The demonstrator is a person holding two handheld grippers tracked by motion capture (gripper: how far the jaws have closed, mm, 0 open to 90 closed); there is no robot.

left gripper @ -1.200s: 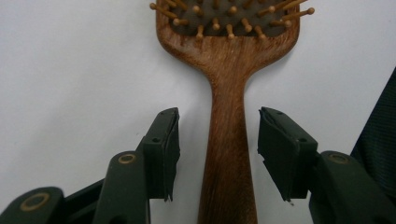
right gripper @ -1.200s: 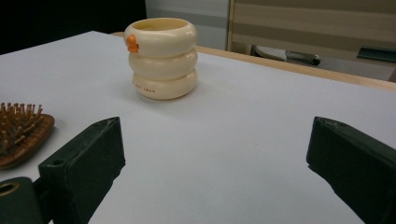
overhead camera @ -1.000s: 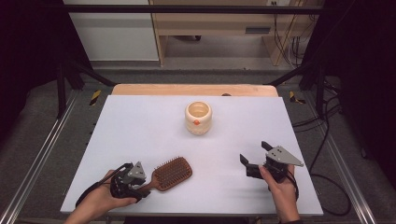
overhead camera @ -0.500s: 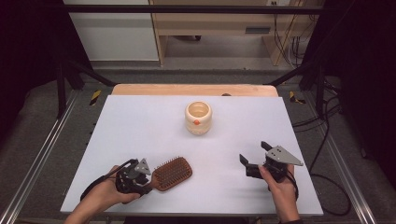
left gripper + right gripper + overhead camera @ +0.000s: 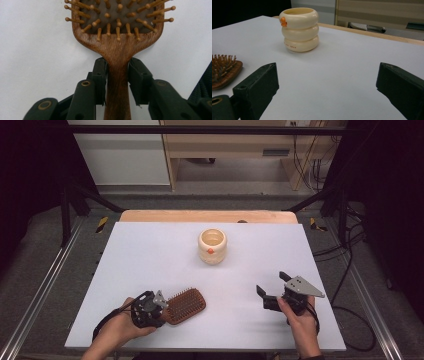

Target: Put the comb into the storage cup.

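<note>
Now the left tongs [image 5: 117,82] have just been closing, and their 2 black jaws press on both sides of the wooden hairbrush [image 5: 117,47], right where the thin handle meets the wide head. The hairbrush lies flat on the white desk [image 5: 150,255], near the front edge, with its little wooden pins pointing up. In the high view the brush [image 5: 186,305] sticks out to the right of the left tongs [image 5: 159,309].

The brush looks hard and stiff, so it should not bend or squash. It is likely light. The smooth handle could slip or swing, because the head is the heavier end. Holding close to the head, as now, looks like a good spot.

The right tongs [image 5: 327,92] stand wide open and hold nothing. A cream cup [image 5: 299,28] shaped like stacked rings, with an orange dot, stands farther back.
</note>
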